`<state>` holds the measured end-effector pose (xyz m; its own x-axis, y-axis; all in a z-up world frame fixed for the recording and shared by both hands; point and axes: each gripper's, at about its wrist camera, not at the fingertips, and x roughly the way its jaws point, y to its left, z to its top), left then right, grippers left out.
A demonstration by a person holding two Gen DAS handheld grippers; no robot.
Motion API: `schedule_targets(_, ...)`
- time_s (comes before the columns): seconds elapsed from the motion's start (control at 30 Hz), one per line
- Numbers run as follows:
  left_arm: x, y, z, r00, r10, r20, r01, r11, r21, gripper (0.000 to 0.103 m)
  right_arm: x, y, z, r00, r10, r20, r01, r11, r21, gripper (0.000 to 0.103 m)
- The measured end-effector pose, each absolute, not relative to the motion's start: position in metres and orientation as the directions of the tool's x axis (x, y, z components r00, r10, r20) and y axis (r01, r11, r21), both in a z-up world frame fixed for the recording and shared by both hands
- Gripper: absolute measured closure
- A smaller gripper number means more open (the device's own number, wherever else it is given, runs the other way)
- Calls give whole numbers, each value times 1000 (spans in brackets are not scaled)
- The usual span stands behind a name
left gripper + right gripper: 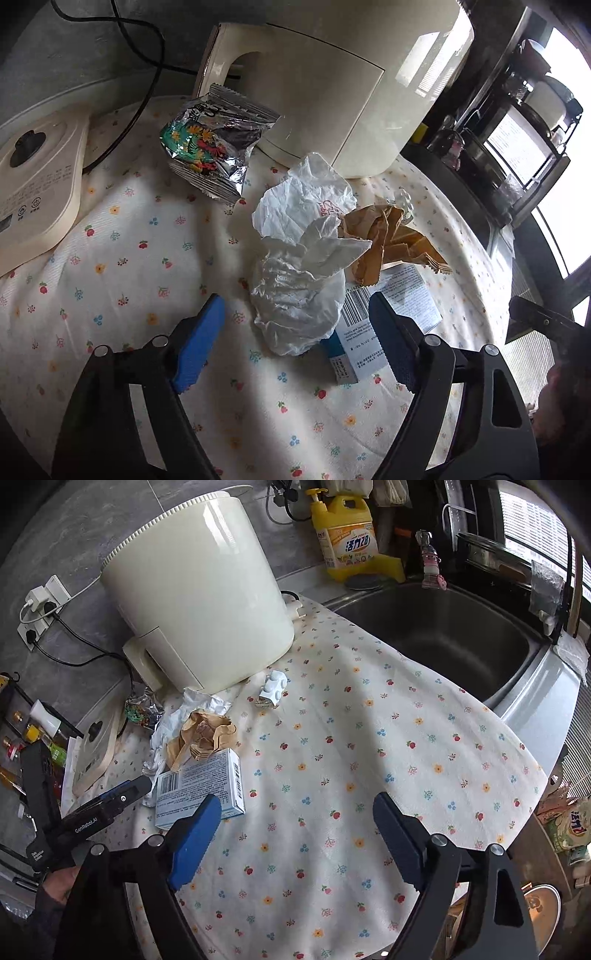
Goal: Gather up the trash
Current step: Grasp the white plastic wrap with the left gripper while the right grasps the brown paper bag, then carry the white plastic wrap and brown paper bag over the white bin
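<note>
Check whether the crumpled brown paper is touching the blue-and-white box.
Touching. The left wrist view shows the brown paper lying over the box's far edge, with no cloth between them.

Between my left gripper's (295, 341) spread jaws I see a crumpled white plastic wrapper (299, 258), lying loose on the worktop. Just right of it, under the right jaw, lies a flat white-and-blue carton (397, 314), barcode face up, one end beneath the wrapper. Ahead of the carton sits a crushed brown paper bag (388, 240), touching both. Further ahead and left, a silver foil snack packet (210, 147) lies torn and creased. Ahead of my right gripper (297, 823), well apart, lies a small white bottle (272, 690), tipped over.
</note>
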<state>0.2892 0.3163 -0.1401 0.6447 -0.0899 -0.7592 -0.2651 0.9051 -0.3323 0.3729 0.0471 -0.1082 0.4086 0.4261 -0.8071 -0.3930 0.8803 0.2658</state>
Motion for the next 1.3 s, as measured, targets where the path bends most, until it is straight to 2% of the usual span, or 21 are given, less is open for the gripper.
schedule_targets(0.07, 297, 318, -144, 633, -80, -770, -269, 910, -316, 35, 375, 56, -110, 396, 428, -812, -405, 875, 264, 22)
schedule_targets(0.17, 301, 324, -143, 642, -69, -764, -281, 905, -318, 60, 379, 72, -112, 378, 433, -818, -428, 865, 260, 23)
schedule_targets(0.2, 301, 328, -143, 641, -70, -764, -291, 900, -326, 77, 380, 78, -113, 373, 436, -819, -436, 862, 261, 24)
schedule_targets(0.23, 300, 333, -142, 642, -73, -763, -297, 894, -335, 84, 382, 83, -113, 367, 441, -819, -443, 857, 263, 24)
schedule_targets(0.3, 293, 339, -141, 654, -90, -751, -301, 880, -367, 89, 385, 94, -114, 355, 451, -819, -458, 848, 268, 27)
schedule_targets(0.43, 275, 345, -136, 674, -71, -735, -313, 874, -372, 90, 391, 118, -116, 327, 470, -820, -495, 824, 276, 28)
schedule_targets(0.53, 262, 350, -133, 682, -42, -730, -341, 865, -368, 90, 398, 132, -122, 296, 483, -824, -513, 808, 289, 37)
schedule_targets(0.57, 258, 352, -131, 685, -35, -728, -349, 861, -370, 90, 400, 136, -125, 285, 483, -828, -520, 804, 289, 48)
schedule_targets(0.6, 255, 354, -130, 688, -27, -726, -358, 857, -371, 90, 401, 139, -128, 278, 472, -837, -529, 802, 277, 74)
schedule_targets(0.63, 250, 357, -128, 690, -19, -723, -365, 854, -371, 90, 402, 142, -132, 269, 456, -849, -534, 804, 262, 90)
schedule_targets(0.7, 244, 358, -124, 695, -7, -719, -375, 849, -371, 90, 398, 139, -130, 272, 465, -842, -541, 798, 266, 98)
schedule_targets(0.93, 235, 332, -111, 706, -3, -708, -361, 859, -364, 90, 374, 103, -114, 301, 494, -816, -561, 784, 267, 98)
schedule_targets(1.3, 252, 239, -101, 688, -108, -718, -210, 917, -339, 90, 343, -3, -95, 368, 482, -795, -457, 838, 297, 98)
